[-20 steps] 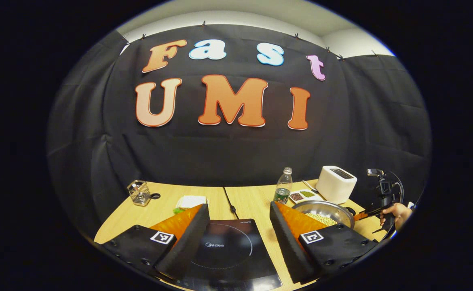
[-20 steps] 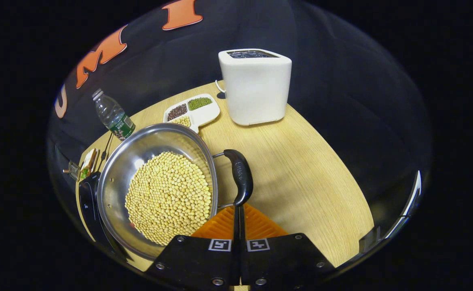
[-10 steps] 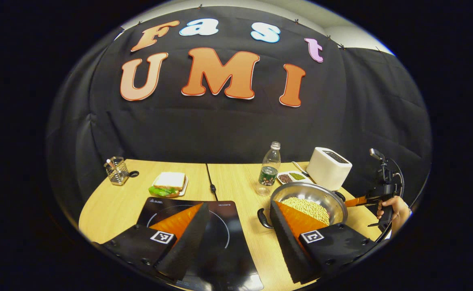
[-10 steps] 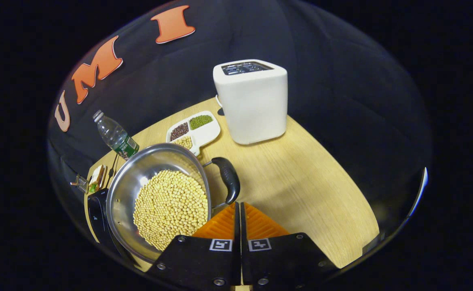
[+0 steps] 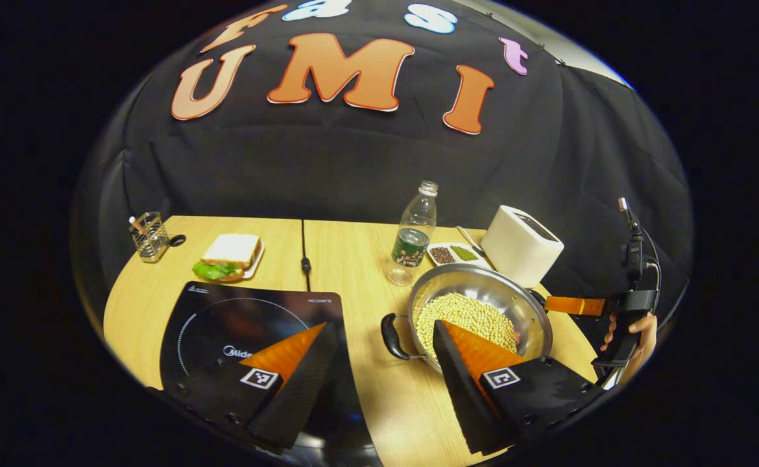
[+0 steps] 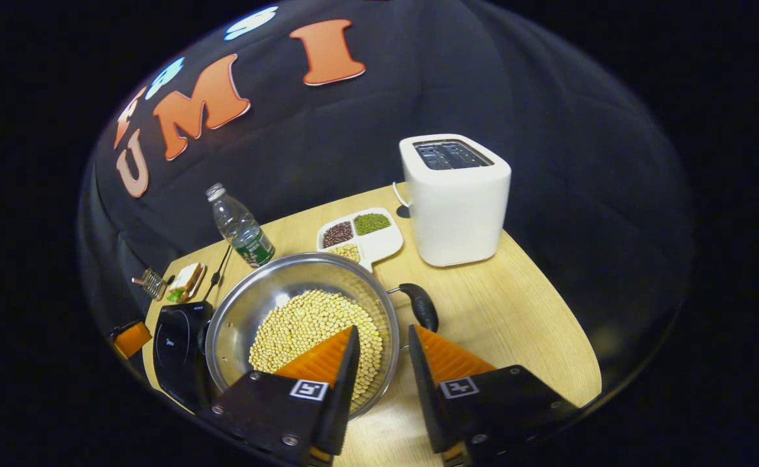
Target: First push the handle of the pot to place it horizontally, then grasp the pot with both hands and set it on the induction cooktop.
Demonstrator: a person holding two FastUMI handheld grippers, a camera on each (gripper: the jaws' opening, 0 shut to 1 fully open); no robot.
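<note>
We are in a staged kitchen set inside a recording booth: a light wooden table (image 5: 353, 259) backed by draped black cloth (image 5: 327, 168) carries an induction cooktop (image 5: 224, 324), a white toaster (image 6: 455, 198), a sandwich on a plate (image 5: 229, 254) and a water bottle (image 5: 412, 233)

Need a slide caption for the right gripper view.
Open hand-held gripper poised over the bean-filled pot's rim, beside its side handle.

On the table (image 5: 353, 259), the pot (image 5: 480, 314) sits right of the cooktop (image 5: 250, 318), with the toaster (image 5: 521, 245) behind.
</note>
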